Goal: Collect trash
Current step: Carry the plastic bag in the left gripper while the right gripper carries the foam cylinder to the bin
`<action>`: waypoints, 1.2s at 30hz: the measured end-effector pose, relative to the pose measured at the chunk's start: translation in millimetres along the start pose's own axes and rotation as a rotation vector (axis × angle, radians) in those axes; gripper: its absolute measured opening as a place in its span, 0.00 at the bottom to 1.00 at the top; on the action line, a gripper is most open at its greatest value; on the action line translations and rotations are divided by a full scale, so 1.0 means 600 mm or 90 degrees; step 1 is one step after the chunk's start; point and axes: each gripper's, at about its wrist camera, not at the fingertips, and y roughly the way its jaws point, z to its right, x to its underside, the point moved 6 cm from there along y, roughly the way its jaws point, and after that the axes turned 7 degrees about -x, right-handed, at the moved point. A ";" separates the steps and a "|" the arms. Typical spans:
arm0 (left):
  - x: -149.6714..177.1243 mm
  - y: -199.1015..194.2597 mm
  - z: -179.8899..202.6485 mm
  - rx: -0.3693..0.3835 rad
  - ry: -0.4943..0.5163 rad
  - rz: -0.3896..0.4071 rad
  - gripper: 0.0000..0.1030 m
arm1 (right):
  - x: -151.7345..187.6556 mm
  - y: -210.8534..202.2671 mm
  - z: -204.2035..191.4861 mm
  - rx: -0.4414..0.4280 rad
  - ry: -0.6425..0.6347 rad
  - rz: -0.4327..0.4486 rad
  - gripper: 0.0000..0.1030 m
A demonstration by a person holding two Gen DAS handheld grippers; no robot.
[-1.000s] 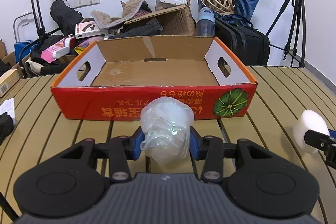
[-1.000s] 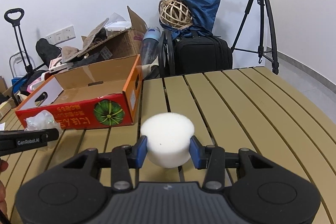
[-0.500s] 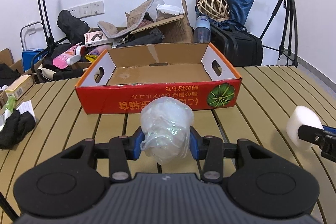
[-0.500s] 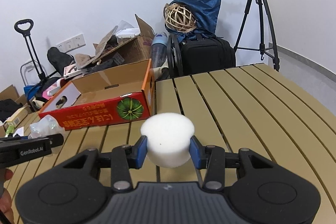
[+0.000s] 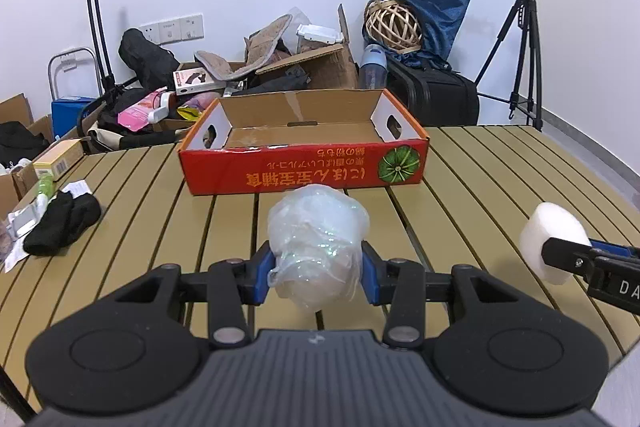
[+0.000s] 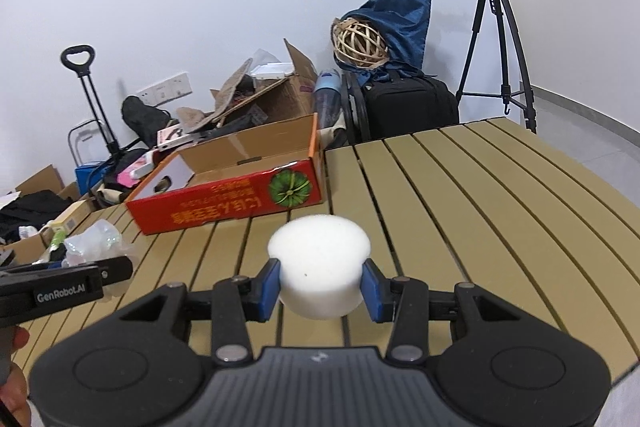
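while both of our hand-held tools hang above the slatted table (image 5: 472, 163), each one carries a piece of trash. our left gripper (image 5: 318, 277), low in the middle of the left wrist frame, has its blue pads pinched against the sides of a crumpled clear plastic wrap (image 5: 316, 243), which bulges up above the fingers and is off the table. our right gripper (image 6: 320, 287), low centre in the right wrist frame, squeezes a white foam puck (image 6: 319, 265) between its blue pads, flat face up. the same foam shows at the right edge of the left wrist frame, and the plastic wrap shows at the left edge of the right wrist frame, so the two tools sit side by side, apart.

beyond both loads, in the middle of the left wrist frame, an open red cardboard box (image 5: 304, 175) rests on the table, its brown inside bare from what we can see. at the left edge of that frame a black sock (image 5: 60, 223) lies on the slats among scraps of paper. behind the table a tripod (image 5: 524, 51) stands in the upper right, with a black suitcase (image 5: 436, 99) and a heap of clutter along the wall.
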 end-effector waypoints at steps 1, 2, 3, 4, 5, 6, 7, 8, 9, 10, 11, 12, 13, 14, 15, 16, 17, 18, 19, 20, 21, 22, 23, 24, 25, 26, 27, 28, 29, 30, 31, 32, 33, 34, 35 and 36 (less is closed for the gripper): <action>0.004 -0.010 -0.002 0.000 0.001 0.002 0.42 | 0.005 -0.009 -0.005 -0.003 -0.001 0.001 0.40; 0.010 -0.021 -0.006 0.000 0.001 0.003 0.42 | 0.011 -0.020 -0.011 -0.004 -0.003 0.002 0.40; 0.014 -0.031 -0.010 0.001 0.000 0.005 0.42 | 0.017 -0.028 -0.016 -0.006 -0.005 0.003 0.40; 0.020 -0.043 -0.015 0.002 -0.002 0.007 0.42 | 0.023 -0.038 -0.021 -0.007 -0.009 0.003 0.40; 0.026 -0.055 -0.019 0.004 -0.005 0.009 0.42 | 0.029 -0.048 -0.028 -0.009 -0.013 0.004 0.40; 0.033 -0.068 -0.024 0.006 -0.007 0.012 0.42 | 0.035 -0.058 -0.033 -0.010 -0.016 0.005 0.40; 0.041 -0.080 -0.029 0.008 -0.009 0.014 0.42 | 0.043 -0.069 -0.040 -0.013 -0.020 0.006 0.40; 0.049 -0.091 -0.034 0.009 -0.012 0.015 0.42 | 0.049 -0.079 -0.046 -0.016 -0.022 0.007 0.40; 0.058 -0.100 -0.039 0.012 -0.015 0.014 0.42 | 0.058 -0.089 -0.052 -0.020 -0.025 0.007 0.40; 0.067 -0.109 -0.044 0.014 -0.018 0.012 0.42 | 0.065 -0.097 -0.057 -0.023 -0.027 0.007 0.40; 0.078 -0.119 -0.050 0.017 -0.022 0.010 0.42 | 0.075 -0.106 -0.062 -0.027 -0.031 0.005 0.40; 0.089 -0.128 -0.055 0.018 -0.024 0.008 0.42 | 0.084 -0.114 -0.068 -0.030 -0.034 0.004 0.40; 0.098 -0.136 -0.059 0.019 -0.026 0.007 0.42 | 0.094 -0.121 -0.072 -0.033 -0.038 0.003 0.40; 0.108 -0.145 -0.063 0.021 -0.028 0.006 0.42 | 0.103 -0.128 -0.077 -0.036 -0.042 0.002 0.40; 0.120 -0.154 -0.067 0.023 -0.030 0.005 0.42 | 0.111 -0.134 -0.081 -0.038 -0.045 0.001 0.40; 0.129 -0.160 -0.071 0.025 -0.031 0.004 0.42 | 0.120 -0.140 -0.086 -0.040 -0.048 0.000 0.40; 0.141 -0.169 -0.075 0.025 -0.032 0.004 0.42 | 0.129 -0.146 -0.090 -0.043 -0.050 -0.001 0.40; 0.150 -0.177 -0.078 0.026 -0.034 0.004 0.42 | 0.136 -0.152 -0.093 -0.046 -0.053 -0.002 0.40; 0.160 -0.184 -0.082 0.028 -0.036 0.005 0.42 | 0.144 -0.158 -0.097 -0.048 -0.056 -0.004 0.40; 0.171 -0.192 -0.085 0.030 -0.038 0.005 0.42 | 0.153 -0.163 -0.101 -0.049 -0.060 -0.006 0.40; 0.180 -0.199 -0.088 0.032 -0.039 0.006 0.42 | 0.161 -0.168 -0.105 -0.051 -0.065 -0.008 0.40; 0.189 -0.206 -0.091 0.033 -0.041 0.006 0.42 | 0.170 -0.173 -0.109 -0.052 -0.070 -0.012 0.40; 0.199 -0.212 -0.094 0.035 -0.043 0.006 0.42 | 0.179 -0.176 -0.113 -0.051 -0.076 -0.018 0.40; 0.208 -0.217 -0.095 0.038 -0.047 0.005 0.42 | 0.188 -0.179 -0.116 -0.049 -0.082 -0.024 0.40; 0.218 -0.224 -0.098 0.044 -0.053 0.005 0.42 | 0.196 -0.183 -0.118 -0.049 -0.087 -0.028 0.40; 0.226 -0.229 -0.101 0.046 -0.056 0.005 0.42 | 0.206 -0.186 -0.122 -0.050 -0.091 -0.032 0.40; 0.235 -0.234 -0.104 0.047 -0.059 0.004 0.42 | 0.215 -0.189 -0.124 -0.052 -0.093 -0.037 0.40; 0.242 -0.239 -0.106 0.049 -0.061 0.003 0.42 | 0.223 -0.190 -0.126 -0.053 -0.095 -0.042 0.40; 0.252 -0.245 -0.109 0.051 -0.064 0.002 0.42 | 0.233 -0.192 -0.128 -0.055 -0.098 -0.049 0.40; 0.259 -0.249 -0.111 0.051 -0.066 0.002 0.42 | 0.242 -0.193 -0.130 -0.056 -0.101 -0.054 0.40; 0.265 -0.251 -0.113 0.052 -0.066 0.001 0.42 | 0.251 -0.195 -0.132 -0.056 -0.104 -0.060 0.40; 0.274 -0.254 -0.114 0.053 -0.068 0.000 0.42 | 0.262 -0.196 -0.134 -0.057 -0.107 -0.066 0.40; 0.284 -0.257 -0.116 0.055 -0.069 -0.002 0.42 | 0.272 -0.197 -0.137 -0.058 -0.111 -0.072 0.40; 0.293 -0.259 -0.118 0.056 -0.072 -0.005 0.42 | 0.281 -0.198 -0.140 -0.059 -0.114 -0.079 0.40; 0.303 -0.261 -0.120 0.058 -0.074 -0.009 0.42 | 0.291 -0.198 -0.143 -0.059 -0.118 -0.086 0.40; 0.312 -0.262 -0.120 0.060 -0.076 -0.014 0.42 | 0.302 -0.200 -0.145 -0.060 -0.122 -0.092 0.40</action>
